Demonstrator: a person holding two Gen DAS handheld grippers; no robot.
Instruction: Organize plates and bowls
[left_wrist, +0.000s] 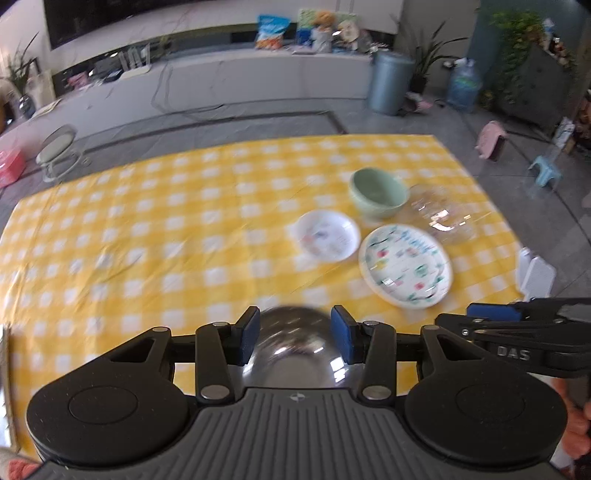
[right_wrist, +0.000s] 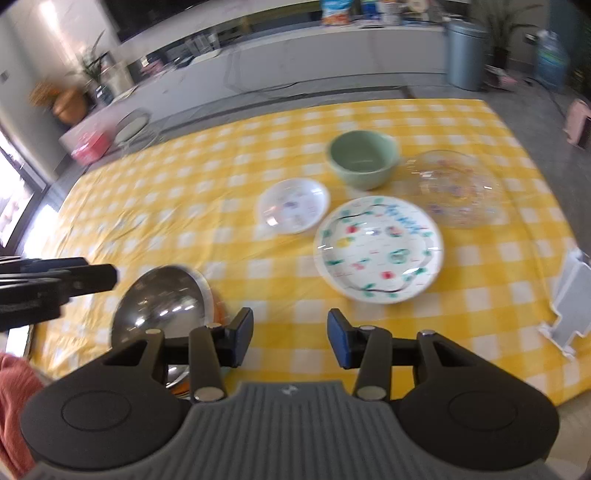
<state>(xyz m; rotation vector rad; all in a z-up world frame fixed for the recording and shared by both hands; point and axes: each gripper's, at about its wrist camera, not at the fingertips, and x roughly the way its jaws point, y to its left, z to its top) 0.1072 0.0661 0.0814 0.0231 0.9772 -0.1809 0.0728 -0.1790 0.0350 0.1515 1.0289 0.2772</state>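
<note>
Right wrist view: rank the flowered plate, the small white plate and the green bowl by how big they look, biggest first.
1. flowered plate, clearly widest.
2 and 3. small white plate and green bowl look about equally wide; the bowl sits farther from the camera, so I won't rank those two.

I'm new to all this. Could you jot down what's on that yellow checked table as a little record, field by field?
Surface: table under a yellow checked cloth
Bowls: green bowl, clear glass bowl, steel bowl sitting on other dishes
Plates: small white plate, large flowered plate
Left hand-held gripper: open, above the steel bowl, holding nothing
Right hand-held gripper: open, over bare cloth, holding nothing
Right edge: white rack, partly out of view
</note>
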